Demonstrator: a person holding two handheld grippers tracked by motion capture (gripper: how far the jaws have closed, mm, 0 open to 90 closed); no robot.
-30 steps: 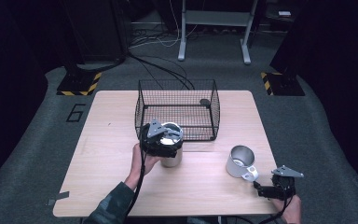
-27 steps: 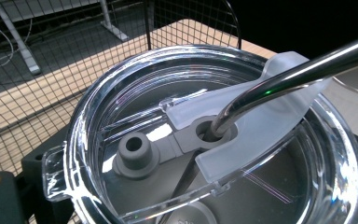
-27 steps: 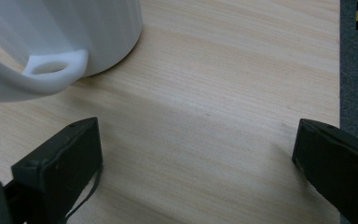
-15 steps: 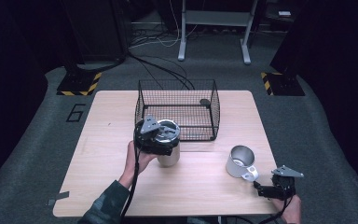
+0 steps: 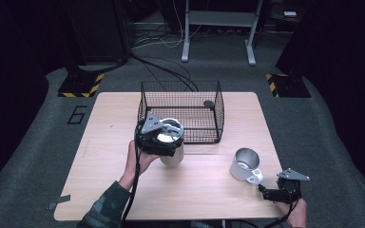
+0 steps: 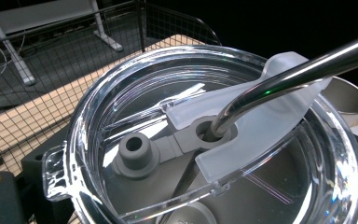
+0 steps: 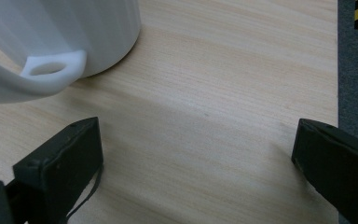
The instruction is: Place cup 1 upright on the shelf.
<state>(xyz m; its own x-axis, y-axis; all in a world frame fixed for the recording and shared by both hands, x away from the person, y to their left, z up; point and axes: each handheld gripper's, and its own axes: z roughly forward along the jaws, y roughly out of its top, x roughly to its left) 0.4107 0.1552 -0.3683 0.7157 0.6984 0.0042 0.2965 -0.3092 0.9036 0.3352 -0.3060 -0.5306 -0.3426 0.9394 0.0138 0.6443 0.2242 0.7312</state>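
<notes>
1. High view: the left gripper [image 5: 158,137] sits over a steel tumbler [image 5: 172,154] standing just in front of the wire basket [image 5: 180,111], likely for lifting it in.
2. Left gripper view looks down on the tumbler's clear lid [image 6: 214,140] and metal straw [image 6: 289,74]; whether its jaws grip, I cannot tell.
3. Right of the basket's front, the right gripper [image 5: 278,192] rests wide open beside a white mug [image 5: 244,164], its handle [image 7: 53,67] facing the jaws.

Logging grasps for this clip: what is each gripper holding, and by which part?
The left gripper is at the tumbler, near its lid; its grip cannot be told. The right gripper is open, holding nothing.
</notes>
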